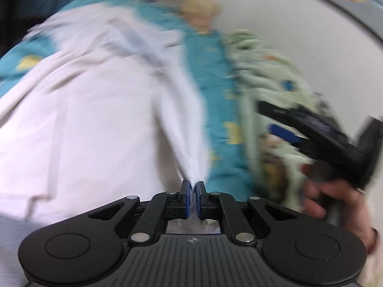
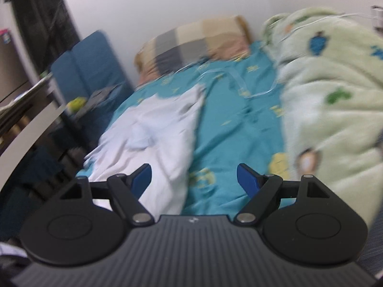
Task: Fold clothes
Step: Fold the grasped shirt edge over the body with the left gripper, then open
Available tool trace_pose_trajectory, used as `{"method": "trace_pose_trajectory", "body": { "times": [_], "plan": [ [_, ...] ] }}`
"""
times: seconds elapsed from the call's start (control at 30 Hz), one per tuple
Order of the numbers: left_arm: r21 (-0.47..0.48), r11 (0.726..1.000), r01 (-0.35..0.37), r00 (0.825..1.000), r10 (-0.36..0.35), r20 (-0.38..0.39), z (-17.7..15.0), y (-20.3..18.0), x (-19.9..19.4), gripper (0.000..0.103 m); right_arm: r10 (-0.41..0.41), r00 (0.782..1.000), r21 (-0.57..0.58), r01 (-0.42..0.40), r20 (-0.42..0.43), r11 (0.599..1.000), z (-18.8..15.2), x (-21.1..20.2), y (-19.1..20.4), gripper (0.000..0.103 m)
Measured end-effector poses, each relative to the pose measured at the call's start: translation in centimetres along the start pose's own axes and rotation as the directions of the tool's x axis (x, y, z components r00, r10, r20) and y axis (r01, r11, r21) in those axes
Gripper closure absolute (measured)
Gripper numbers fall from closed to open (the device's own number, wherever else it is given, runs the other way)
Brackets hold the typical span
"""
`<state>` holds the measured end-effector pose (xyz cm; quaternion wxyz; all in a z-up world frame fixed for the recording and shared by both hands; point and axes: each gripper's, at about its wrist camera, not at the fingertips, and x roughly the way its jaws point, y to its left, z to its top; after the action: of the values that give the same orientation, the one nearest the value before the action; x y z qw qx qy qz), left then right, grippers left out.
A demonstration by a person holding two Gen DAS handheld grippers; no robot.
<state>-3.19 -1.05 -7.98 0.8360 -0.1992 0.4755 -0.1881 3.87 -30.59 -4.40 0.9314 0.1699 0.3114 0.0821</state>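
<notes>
White garment (image 1: 91, 110) lay rumpled on the teal sheet (image 2: 229, 129) of the bed, between a pillow (image 2: 196, 45) and a green blanket (image 2: 330, 100). Left gripper (image 1: 193, 192): fingers pressed together, pinching an edge of the garment, cloth drawn taut from the pinch. Right gripper (image 2: 194, 179): fingers spread, nothing between them, hovering over the garment's near edge. Judged early: one edge gripped, no neat fold visible. Left to do: second grip, spread flat, fold.
</notes>
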Motion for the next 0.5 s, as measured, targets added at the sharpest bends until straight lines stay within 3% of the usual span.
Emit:
{"method": "trace_pose_trajectory", "body": {
  "times": [0.1,0.17,0.27,0.3,0.4,0.5],
  "plan": [
    [-0.085,0.992,-0.091,0.994,0.086,-0.059,0.0,2.1,1.3,0.097,0.047,0.995,-0.036,-0.051,-0.085,0.998,-1.4,1.8,2.1,0.023],
    [-0.122,0.986,-0.115,0.991,0.105,-0.089,0.2,2.8,2.0,0.097,0.066,0.989,-0.081,-0.077,-0.13,0.994,-2.6,2.8,3.8,0.024],
    [-0.102,0.988,-0.113,0.991,0.104,-0.089,0.6,2.5,1.9,0.094,0.076,0.982,-0.159,-0.103,-0.171,0.982,-4.2,3.6,6.1,0.025],
    [-0.09,0.99,-0.112,0.991,0.105,-0.087,0.6,2.3,1.8,0.094,0.078,0.98,-0.182,-0.112,-0.181,0.977,-4.6,3.7,6.7,0.032],
    [-0.081,0.992,-0.098,0.991,0.09,-0.095,0.7,2.3,1.3,0.083,0.08,0.972,-0.233,-0.133,-0.223,0.963,-5.8,4.6,8.1,0.038],
    [-0.068,0.994,-0.087,0.993,0.081,-0.09,1.0,2.0,0.6,0.075,0.022,0.953,-0.267,-0.107,-0.302,0.958,-7.3,6.3,8.7,0.056]
  ]
}}
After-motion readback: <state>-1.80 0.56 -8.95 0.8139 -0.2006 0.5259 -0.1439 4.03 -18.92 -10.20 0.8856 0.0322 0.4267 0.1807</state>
